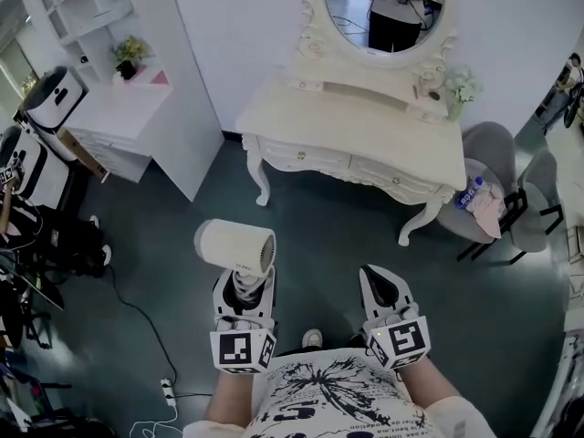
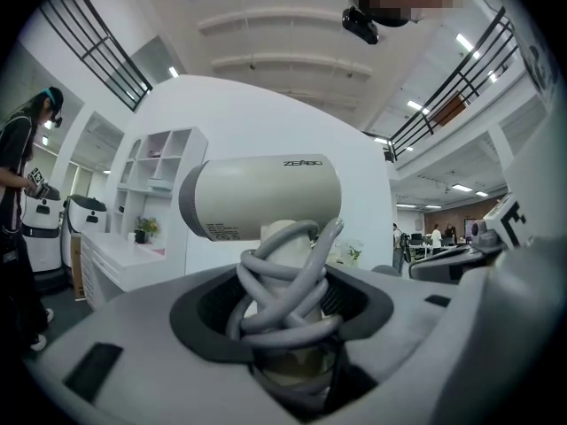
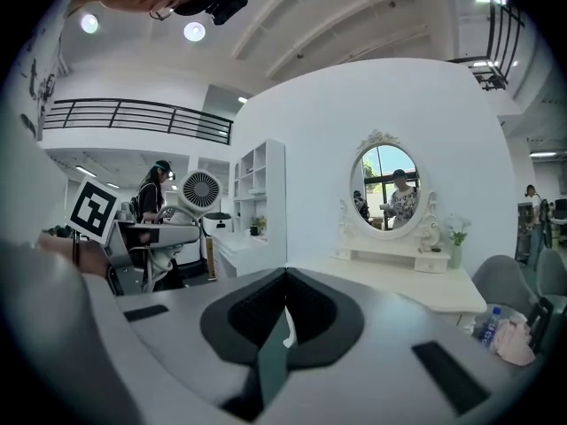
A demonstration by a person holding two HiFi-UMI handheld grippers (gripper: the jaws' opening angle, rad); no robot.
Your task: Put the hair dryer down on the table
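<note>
A cream hair dryer [image 1: 234, 245] with its grey cord wound round the handle [image 2: 283, 290] stands upright in my left gripper [image 1: 244, 290], whose jaws are shut on the handle. Its barrel [image 2: 261, 196] lies crosswise above the jaws. The white dressing table [image 1: 365, 135] with an oval mirror [image 1: 383, 7] stands ahead, well beyond both grippers, over the dark floor. My right gripper [image 1: 381, 290] is held beside the left one, its jaws together with nothing between them. In the right gripper view the hair dryer's rear grille [image 3: 201, 189] shows at the left and the dressing table [image 3: 399, 282] ahead.
A white cabinet [image 1: 128, 117] with shelves stands at the left. Grey chairs [image 1: 511, 190] with a bottle and cloth are at the table's right end. A small flower vase [image 1: 459, 89] sits on the table's right. A power strip [image 1: 168, 392] and cable lie on the floor.
</note>
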